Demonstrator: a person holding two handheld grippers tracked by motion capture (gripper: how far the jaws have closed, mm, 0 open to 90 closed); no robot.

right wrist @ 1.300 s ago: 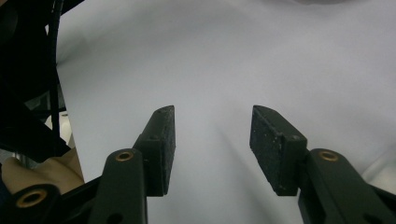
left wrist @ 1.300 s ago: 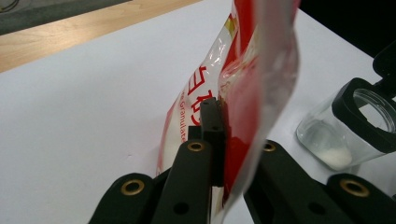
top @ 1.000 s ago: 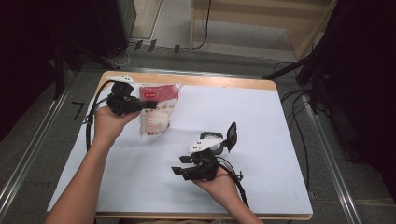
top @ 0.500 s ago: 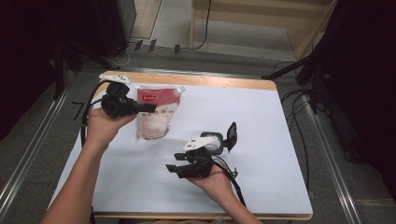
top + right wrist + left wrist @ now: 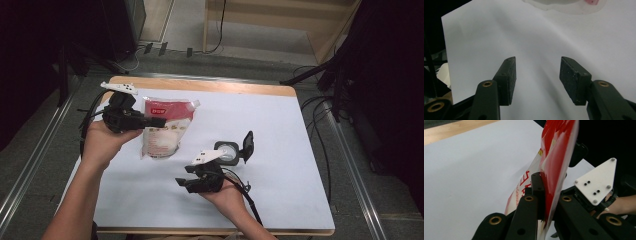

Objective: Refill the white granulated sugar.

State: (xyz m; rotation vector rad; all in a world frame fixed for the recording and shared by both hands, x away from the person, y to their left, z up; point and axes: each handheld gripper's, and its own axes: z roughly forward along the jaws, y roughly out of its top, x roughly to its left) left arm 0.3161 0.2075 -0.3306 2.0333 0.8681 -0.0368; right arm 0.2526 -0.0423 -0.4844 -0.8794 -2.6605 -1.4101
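L gripper (image 5: 152, 121) was clamped tight on red top edge of bag (image 5: 165, 131), at far left of table (image 5: 280, 125); bag hung tilted, bottom near sheet. R gripper (image 5: 537, 75) was about half open, nothing btw jaws, low over white sheet, near open container (image 5: 231, 151) w/ flip lid. For good lift: keep L grip on seal, not on loose film; raise slow so contents settle down; bring R jaws to opposite corner before any pull.
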